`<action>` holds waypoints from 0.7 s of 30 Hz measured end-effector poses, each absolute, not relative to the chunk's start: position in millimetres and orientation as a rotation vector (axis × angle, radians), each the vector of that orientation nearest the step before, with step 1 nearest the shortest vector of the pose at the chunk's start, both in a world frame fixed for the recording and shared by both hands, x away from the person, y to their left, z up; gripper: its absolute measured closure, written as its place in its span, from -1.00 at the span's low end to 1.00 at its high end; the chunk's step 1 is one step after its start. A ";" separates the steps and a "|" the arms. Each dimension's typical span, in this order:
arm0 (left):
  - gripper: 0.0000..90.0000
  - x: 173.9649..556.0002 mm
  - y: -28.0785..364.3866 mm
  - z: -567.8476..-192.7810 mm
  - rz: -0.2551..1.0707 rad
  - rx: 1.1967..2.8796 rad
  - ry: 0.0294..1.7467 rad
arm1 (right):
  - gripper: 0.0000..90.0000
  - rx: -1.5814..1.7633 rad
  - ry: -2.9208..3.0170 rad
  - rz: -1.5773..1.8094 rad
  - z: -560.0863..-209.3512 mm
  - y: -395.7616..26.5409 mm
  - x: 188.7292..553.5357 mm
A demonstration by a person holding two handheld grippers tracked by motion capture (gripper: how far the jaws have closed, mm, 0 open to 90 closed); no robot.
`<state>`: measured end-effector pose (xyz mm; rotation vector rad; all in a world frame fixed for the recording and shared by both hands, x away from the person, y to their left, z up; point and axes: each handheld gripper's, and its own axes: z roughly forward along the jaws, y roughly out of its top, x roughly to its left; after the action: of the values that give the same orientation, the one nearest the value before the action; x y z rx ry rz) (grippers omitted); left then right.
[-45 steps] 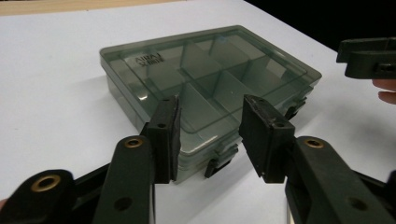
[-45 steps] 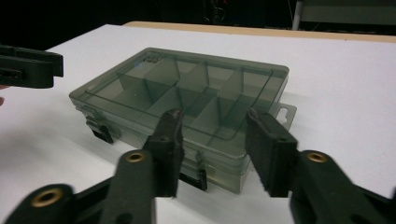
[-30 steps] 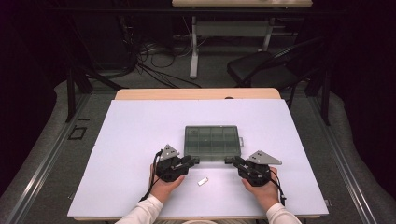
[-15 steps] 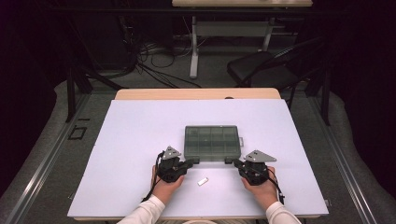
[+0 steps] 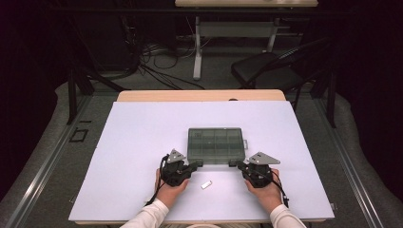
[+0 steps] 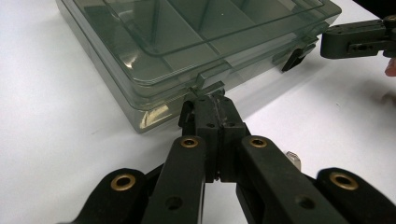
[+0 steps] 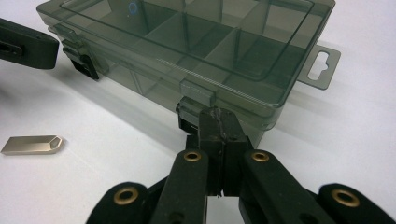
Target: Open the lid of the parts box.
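Pressing both latches: left gripper (image 6: 212, 100) and right gripper (image 7: 217, 114), jaws together on nothing, tips at the near wall of the compartment box (image 5: 216, 145) mid-table. Latches probably not yet released; next, lever them upward.

Near edge of box: the closed compartment box (image 5: 216, 146) blocks the way forward; the left gripper (image 5: 197, 165) and right gripper (image 5: 234, 164), jaws together, have their tips against its two front latches.
Between the grippers: an open strip of white table (image 5: 133, 142), with a small metal piece (image 5: 206, 185) lying in it, just beside the left gripper.
Left of box: bare table, open passage.
Right of box: hang tab (image 7: 321, 65) sticks out from the side; beyond it the table lies open.
Behind box: broad bare surface up to the far edge.
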<state>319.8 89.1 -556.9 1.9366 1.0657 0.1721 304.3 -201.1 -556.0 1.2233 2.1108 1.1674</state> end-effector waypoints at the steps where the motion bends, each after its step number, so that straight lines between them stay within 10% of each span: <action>1: 1.00 319.8 89.1 -556.9 0.172 1.937 1.066 | 1.00 1.223 2.111 1.167 -556.0 -201.1 304.3; 21: 1.00 320.8 88.4 -553.8 0.198 1.896 1.062 | 1.00 1.173 2.048 1.239 -549.7 -196.4 301.8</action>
<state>320.8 88.4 -553.8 1.8965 1.0622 0.1976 301.8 -196.4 -549.7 1.1727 2.0480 1.2388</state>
